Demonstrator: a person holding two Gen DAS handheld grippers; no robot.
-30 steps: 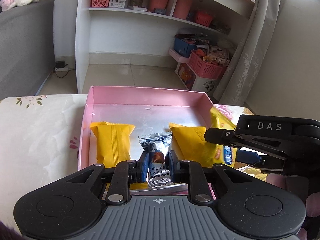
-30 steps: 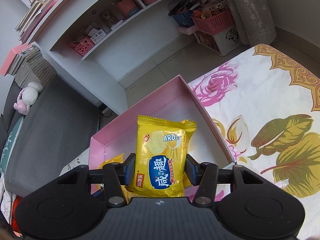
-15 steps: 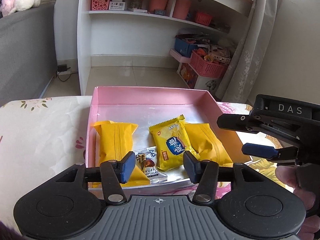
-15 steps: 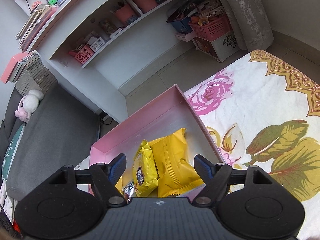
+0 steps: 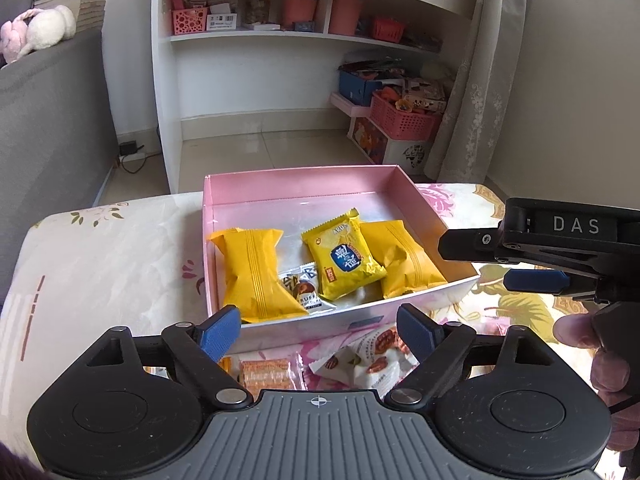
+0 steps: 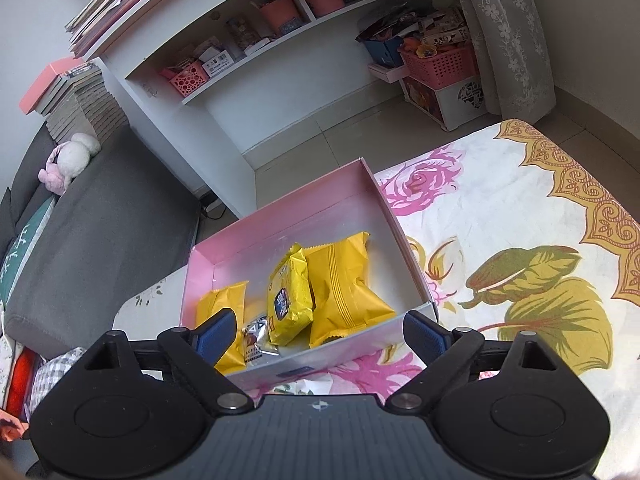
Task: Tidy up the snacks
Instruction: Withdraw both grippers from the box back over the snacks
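A second ago my left tool [image 5: 318, 328] pinched the chocolate [image 5: 304, 290] and my right tool [image 6: 320, 334] clamped the biscuit pack [image 5: 344, 258]; now both snacks lie in the pink box [image 5: 304, 186] and both tools have drawn back and up from it.

At the left of the box lies a plain yellow pack [image 5: 252, 272]. The silver chocolate wrapper sits just beside it, partly tucked under its edge. Next comes the biscuit pack, blue label up, leaning on a second yellow pack [image 5: 404, 258] at the right wall. In the right wrist view the biscuit pack [image 6: 290, 296] tilts against that pack [image 6: 344, 292], and the chocolate [image 6: 256, 340] shows near the front wall.

My left tool hovers before the box's front wall, jaws opening, nothing between them. On the table [image 5: 108, 264] under it lie an orange cracker pack [image 5: 266, 374] and a white snack pack [image 5: 368, 354], outside the box. My right tool [image 5: 520, 262] hangs past the box's right corner, jaws likewise opening and bare, my hand [image 5: 600, 356] behind it.
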